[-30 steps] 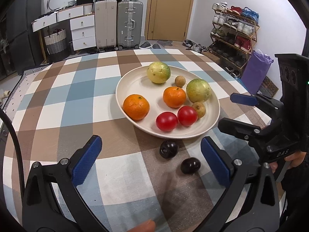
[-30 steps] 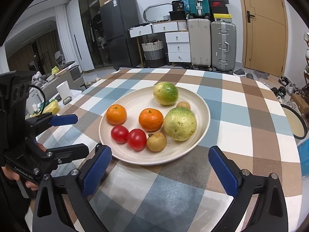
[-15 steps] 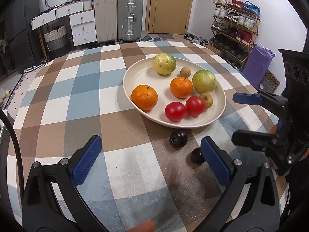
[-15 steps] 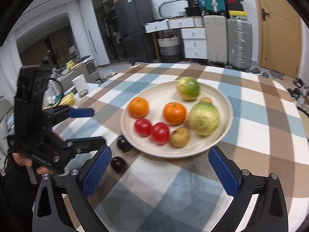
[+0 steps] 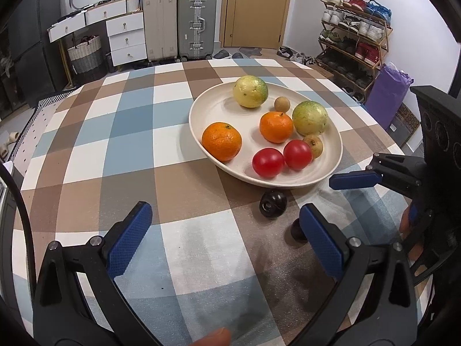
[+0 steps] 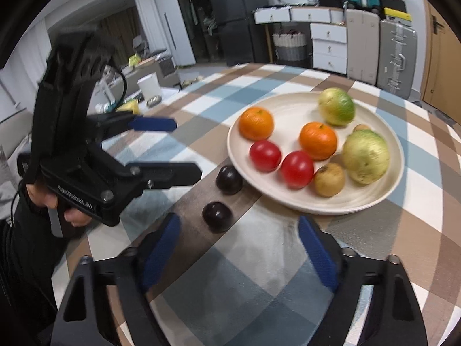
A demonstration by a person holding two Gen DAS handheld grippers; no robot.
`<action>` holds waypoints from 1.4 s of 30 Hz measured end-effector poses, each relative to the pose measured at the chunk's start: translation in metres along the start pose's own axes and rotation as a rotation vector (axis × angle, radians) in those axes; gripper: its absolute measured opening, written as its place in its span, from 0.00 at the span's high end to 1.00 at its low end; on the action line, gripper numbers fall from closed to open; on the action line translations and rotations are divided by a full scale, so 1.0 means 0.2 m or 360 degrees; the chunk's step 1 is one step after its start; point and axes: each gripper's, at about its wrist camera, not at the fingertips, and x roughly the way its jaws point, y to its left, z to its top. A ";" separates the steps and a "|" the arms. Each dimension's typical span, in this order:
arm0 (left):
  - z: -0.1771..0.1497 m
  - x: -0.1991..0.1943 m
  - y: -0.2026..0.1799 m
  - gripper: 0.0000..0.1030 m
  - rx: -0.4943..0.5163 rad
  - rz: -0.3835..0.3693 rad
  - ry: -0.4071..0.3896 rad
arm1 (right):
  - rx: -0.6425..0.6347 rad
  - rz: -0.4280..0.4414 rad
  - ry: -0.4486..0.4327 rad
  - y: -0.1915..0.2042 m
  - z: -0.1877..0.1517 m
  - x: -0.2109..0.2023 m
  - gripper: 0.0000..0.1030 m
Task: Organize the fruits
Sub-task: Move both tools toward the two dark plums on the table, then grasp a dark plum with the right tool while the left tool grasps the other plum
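A cream plate (image 5: 219, 109) (image 6: 288, 106) holds two oranges, two red tomatoes, two green-yellow fruits and two small brown ones. Two dark plums lie on the checked cloth by its near rim: one (image 5: 273, 204) (image 6: 229, 179) beside the rim, the other (image 5: 298, 230) (image 6: 217, 216) nearer me, half hidden in the left wrist view. My left gripper (image 5: 224, 239) (image 6: 178, 148) hovers open and empty. My right gripper (image 6: 239, 252) is closing its jaws. The nearer plum lies just ahead of its left finger (image 6: 161, 250), untouched. Its blue pad (image 5: 354, 179) shows at the right.
The round table carries a blue, brown and white checked cloth (image 5: 129, 132). Behind it stand suitcases (image 5: 196, 23), white drawers (image 5: 124, 37), a door and a shoe rack (image 5: 354, 37). A person's hand (image 6: 43, 199) holds the left gripper's handle.
The right gripper swung left and down from facing the plate to facing the two dark plums, rolled, and its jaws narrowed. The left gripper kept its place and stayed open.
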 end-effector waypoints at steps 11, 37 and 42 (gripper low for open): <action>-0.01 0.03 0.00 0.01 0.0001 0.0018 0.0015 | -0.0079 0.0049 0.0092 0.06 0.01 0.07 0.41; 0.00 0.04 -0.01 0.01 -0.0013 0.0004 0.0012 | -0.0155 0.0037 0.0055 0.10 0.03 0.05 0.75; 0.00 0.01 0.01 0.01 -0.0055 -0.0019 -0.0027 | -0.0100 0.0034 -0.0007 0.05 0.02 -0.02 0.75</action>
